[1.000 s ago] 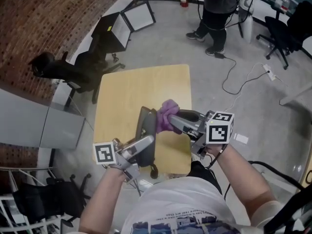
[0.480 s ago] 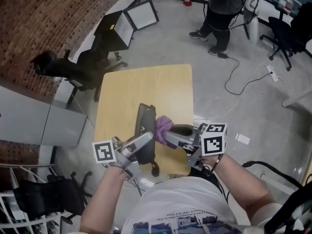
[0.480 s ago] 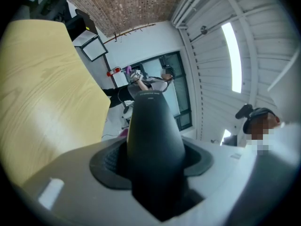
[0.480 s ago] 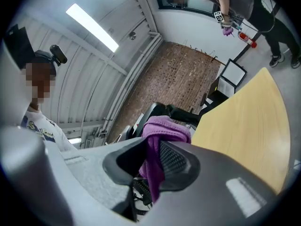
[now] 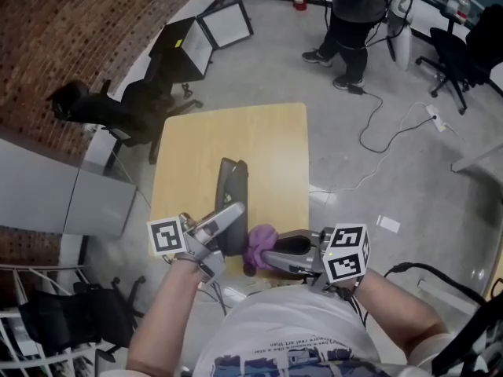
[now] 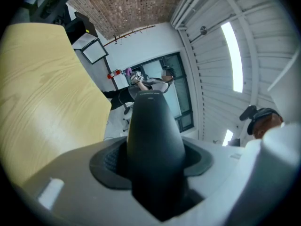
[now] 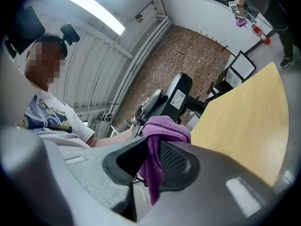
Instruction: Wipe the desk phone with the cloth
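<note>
Near the table [image 5: 271,144] edge, our left gripper [image 5: 231,214] clamps the phone [image 5: 233,183], right gripper [image 5: 269,257] pinches cloth [image 5: 260,240]; hard wiping could topple it.

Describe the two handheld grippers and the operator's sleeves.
Left gripper and right gripper match: light grey bodies, long jaws lined with black textured pads. Each carries a white cube printed with black square markers. The person wears a white short-sleeved T-shirt with a printed graphic, so the forearms are uncovered.

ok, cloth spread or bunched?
Bunched: the purple cloth is a wad pinched in the right tool, one end hanging below.
</note>
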Available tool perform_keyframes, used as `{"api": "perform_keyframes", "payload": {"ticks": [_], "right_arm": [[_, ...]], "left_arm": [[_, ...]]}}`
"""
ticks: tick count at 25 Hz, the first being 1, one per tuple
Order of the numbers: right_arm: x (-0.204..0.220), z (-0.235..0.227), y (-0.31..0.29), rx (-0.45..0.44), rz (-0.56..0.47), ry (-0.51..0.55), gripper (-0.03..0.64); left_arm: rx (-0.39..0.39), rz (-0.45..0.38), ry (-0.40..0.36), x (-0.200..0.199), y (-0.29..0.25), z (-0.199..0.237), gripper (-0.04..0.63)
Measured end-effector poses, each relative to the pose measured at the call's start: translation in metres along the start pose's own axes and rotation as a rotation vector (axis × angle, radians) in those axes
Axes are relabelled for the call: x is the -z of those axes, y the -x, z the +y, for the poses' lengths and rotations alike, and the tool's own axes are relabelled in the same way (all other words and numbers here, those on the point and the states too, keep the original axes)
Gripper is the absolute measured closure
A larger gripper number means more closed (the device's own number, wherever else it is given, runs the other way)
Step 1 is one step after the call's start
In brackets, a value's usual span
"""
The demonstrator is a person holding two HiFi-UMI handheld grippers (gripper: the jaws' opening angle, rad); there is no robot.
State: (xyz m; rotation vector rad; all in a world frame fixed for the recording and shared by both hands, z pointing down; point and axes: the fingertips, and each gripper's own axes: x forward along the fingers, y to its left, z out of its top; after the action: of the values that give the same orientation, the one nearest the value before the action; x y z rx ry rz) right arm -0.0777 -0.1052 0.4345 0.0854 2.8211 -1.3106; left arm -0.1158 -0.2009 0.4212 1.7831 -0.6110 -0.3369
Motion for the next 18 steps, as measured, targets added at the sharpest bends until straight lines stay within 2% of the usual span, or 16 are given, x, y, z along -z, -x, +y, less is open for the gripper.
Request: {"api": "perform_keyframes", "payload": {"ticks": [5, 10, 13, 18], "right_arm": [[-0.046, 0.010, 0.017, 0.055, -0.081, 0.119, 0.529], [-0.090, 0.035, 0.017, 0.023, -0.158, 0.203, 0.529], [-0.084, 0.041, 0.003, 0.010, -0.140, 0.216, 0.529], [-0.043, 0.040, -0.012, 0.003, -0.070, 0.181, 0.529]], "left_arm": [[-0.012, -0.005, 0.001, -0.002, 0.001, 0.007, 0.302], [-0.024, 0.002, 0.003, 0.001, -0.001, 0.013, 0.302], [-0.021, 0.002, 0.008, 0.003, -0.002, 0.012, 0.302], [-0.006, -0.005, 0.010, 0.001, -0.002, 0.007, 0.302]]}}
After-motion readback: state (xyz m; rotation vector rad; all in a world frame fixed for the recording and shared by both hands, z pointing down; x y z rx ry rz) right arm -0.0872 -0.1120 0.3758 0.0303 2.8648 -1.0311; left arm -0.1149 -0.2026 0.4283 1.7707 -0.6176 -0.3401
